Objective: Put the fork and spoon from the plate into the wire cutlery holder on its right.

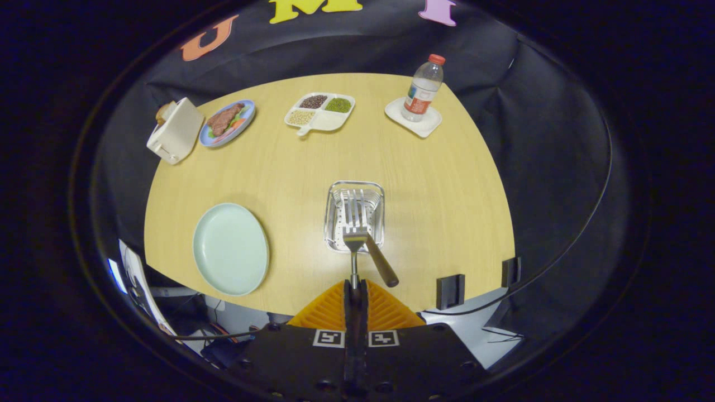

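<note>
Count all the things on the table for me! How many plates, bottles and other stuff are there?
Plates: 2, the empty green plate and the blue plate of food
Divided trays: 1
Bottles: 1
Coasters: 1
Toasters: 1
Wire cutlery holders: 1
Spoons: 1, brown handle leaning in the holder
Forks: 1, held in the shut fingers
Total: 9

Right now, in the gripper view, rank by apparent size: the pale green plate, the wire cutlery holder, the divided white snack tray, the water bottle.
1. Round pale green plate
2. Rectangular wire cutlery holder
3. Divided white snack tray and clear plastic water bottle: alike, farther off, unranked.
The hand-held gripper is shut on the metal fork.
</note>
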### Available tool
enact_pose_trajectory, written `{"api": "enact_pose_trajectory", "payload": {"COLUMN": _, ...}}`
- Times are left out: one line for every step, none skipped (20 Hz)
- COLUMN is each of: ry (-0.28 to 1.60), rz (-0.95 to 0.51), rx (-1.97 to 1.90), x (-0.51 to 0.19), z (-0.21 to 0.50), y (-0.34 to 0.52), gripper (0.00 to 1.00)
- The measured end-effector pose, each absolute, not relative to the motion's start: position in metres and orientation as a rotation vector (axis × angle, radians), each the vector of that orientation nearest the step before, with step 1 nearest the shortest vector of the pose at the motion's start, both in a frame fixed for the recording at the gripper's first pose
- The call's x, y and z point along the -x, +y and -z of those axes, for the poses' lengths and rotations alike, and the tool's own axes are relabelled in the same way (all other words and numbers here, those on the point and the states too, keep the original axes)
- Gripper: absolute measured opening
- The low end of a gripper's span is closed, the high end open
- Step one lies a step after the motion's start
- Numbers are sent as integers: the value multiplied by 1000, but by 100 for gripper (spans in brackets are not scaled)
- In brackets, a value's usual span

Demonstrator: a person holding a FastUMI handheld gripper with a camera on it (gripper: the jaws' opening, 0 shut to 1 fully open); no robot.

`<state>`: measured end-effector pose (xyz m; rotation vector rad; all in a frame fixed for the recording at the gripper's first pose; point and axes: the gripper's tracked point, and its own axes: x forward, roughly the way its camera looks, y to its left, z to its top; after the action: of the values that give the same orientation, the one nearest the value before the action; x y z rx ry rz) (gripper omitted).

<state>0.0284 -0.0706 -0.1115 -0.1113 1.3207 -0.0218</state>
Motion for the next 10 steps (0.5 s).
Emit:
{"api": "enact_pose_trajectory", "payload": {"ry": 1332, "rz": 18, "rx": 106, "x": -29, "z": 113, "y": -70, "gripper": 1}}
{"api": "enact_pose_trajectory", "payload": {"ry": 1342, "rz": 15, "rx": 100, "x": -30, "z": 115, "y": -69, "gripper": 1}}
{"api": "enact_pose_trajectory", "payload": {"ry": 1351, "rz": 15, "rx": 97, "x": -32, "z": 116, "y": -69, "gripper": 1}}
{"api": "enact_pose_trajectory", "payload": {"ry": 1359, "rz": 19, "rx": 93, "x": -34, "z": 118, "y": -70, "gripper": 1}}
{"api": "enact_pose_trajectory", "payload": {"ry": 1368, "rz": 25, "rx": 89, "x": -36, "z": 120, "y": -72, "gripper": 1}}
{"api": "enact_pose_trajectory", "payload": {"ry": 1374, "rz": 28, "rx": 88, "x": -38, "z": 121, "y": -73, "gripper": 1}}
{"api": "enact_pose_trajectory", "payload": {"ry": 1377, "rz": 31, "rx": 85, "x": -41, "z": 123, "y": -74, "gripper": 1}}
{"api": "enact_pose_trajectory", "payload": {"ry": 1383, "rz": 30, "rx": 86, "x": -43, "z": 123, "y": -73, "gripper": 1}}
{"api": "enact_pose_trajectory", "payload": {"ry": 1388, "rz": 29, "rx": 86, "x": -43, "z": 124, "y": -73, "gripper": 2}}
{"api": "enact_pose_trajectory", "payload": {"ry": 1396, "rz": 27, "rx": 87, "x": -43, "z": 125, "y": -72, "gripper": 2}}
